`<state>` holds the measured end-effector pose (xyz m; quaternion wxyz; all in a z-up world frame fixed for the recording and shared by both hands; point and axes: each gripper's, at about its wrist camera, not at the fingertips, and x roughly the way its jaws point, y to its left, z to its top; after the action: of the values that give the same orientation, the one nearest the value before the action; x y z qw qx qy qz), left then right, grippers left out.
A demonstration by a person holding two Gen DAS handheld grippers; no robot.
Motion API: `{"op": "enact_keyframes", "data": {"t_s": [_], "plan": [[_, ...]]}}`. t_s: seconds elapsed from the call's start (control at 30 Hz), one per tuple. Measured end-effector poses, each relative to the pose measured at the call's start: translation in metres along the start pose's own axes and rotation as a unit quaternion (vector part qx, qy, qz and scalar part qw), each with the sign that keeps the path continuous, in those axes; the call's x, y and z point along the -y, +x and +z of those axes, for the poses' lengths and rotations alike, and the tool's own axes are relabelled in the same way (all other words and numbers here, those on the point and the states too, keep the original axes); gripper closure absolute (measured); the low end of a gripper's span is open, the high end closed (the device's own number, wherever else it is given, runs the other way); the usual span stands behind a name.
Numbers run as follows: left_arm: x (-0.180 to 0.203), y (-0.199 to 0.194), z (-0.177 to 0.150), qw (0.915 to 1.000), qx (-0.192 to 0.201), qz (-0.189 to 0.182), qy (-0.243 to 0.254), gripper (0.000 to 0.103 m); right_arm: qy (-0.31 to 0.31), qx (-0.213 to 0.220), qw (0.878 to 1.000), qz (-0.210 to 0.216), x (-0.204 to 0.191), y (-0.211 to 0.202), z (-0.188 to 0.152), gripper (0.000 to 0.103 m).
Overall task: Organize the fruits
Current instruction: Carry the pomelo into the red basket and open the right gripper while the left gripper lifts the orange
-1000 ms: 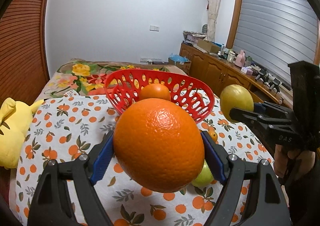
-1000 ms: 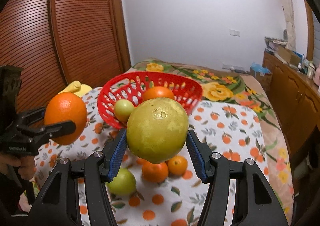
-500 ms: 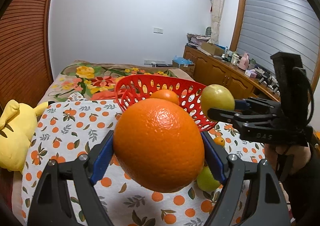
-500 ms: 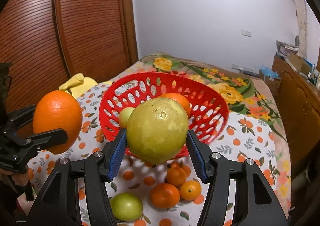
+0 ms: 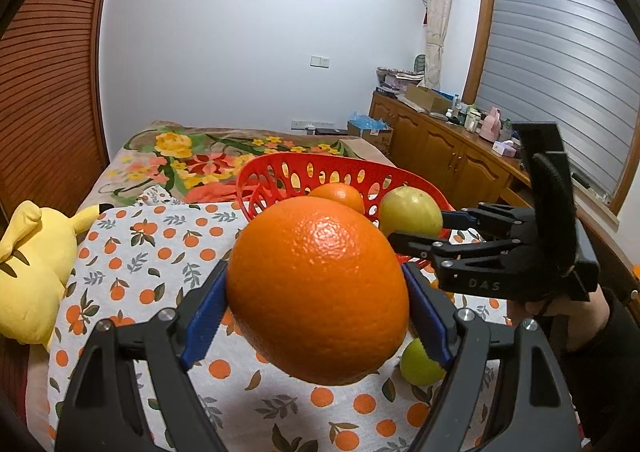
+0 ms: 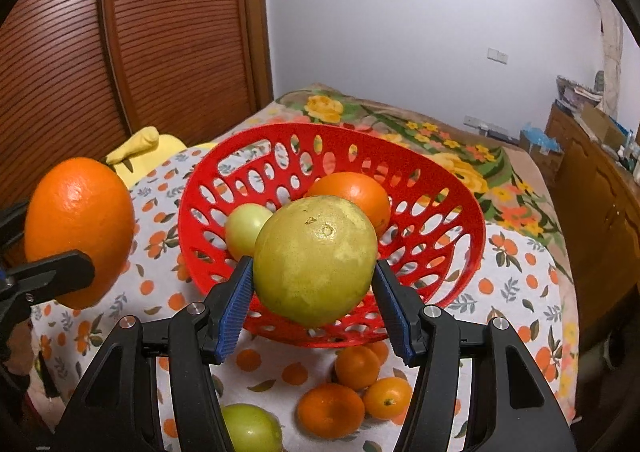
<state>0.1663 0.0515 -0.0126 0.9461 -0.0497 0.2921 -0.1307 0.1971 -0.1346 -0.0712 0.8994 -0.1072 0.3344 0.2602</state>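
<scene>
Fruits fill both tools: the left gripper point(image 5: 316, 316) is clamped on a large round orange point(image 5: 318, 290) at the centre of the left wrist view, and the right gripper point(image 6: 316, 294) is clamped on a big yellow-green citrus fruit point(image 6: 316, 260) held over the near rim of the red perforated plastic basket point(image 6: 448, 252). Inside the basket lie an orange fruit point(image 6: 354, 192) and a small green fruit point(image 6: 246, 226). Lower in the frame, three small oranges point(image 6: 354, 392) and a green apple point(image 6: 248, 428) rest on the orange-print cloth point(image 6: 516, 292).

I see a round orange fruit point(image 5: 318, 288), a yellow-green round citrus point(image 6: 316, 260), a red perforated plastic basket point(image 6: 460, 228), and a white cloth with orange-fruit print point(image 5: 160, 252).
</scene>
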Motion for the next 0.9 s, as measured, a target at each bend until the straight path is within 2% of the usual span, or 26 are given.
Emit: {"op": "enact_keyframes", "data": {"t_s": [0.2,0.53,0.63,0.73,0.9], "plan": [[0.002,0.002,0.003,1.0,0.0,0.002,0.002,0.021,0.001,-0.01,1.0,-0.015,0.005,0.012,0.005,0.042],[0.003,0.008,0.018,0.9999,0.001,0.007,0.014,0.021,0.017,-0.01,1.0,-0.01,0.013,0.019,0.008,0.042],[0.003,0.01,0.023,0.9998,0.002,0.009,0.015,0.021,0.027,0.012,0.999,-0.018,0.017,0.011,0.012,0.038],[0.003,0.014,0.025,0.9998,0.0,0.01,0.016,0.021,0.037,0.023,0.999,-0.008,0.023,0.003,0.016,0.039],[0.004,0.025,0.029,0.9997,-0.007,0.014,0.019,0.021,0.037,0.037,0.998,-0.017,0.026,-0.009,0.016,0.039]]}}
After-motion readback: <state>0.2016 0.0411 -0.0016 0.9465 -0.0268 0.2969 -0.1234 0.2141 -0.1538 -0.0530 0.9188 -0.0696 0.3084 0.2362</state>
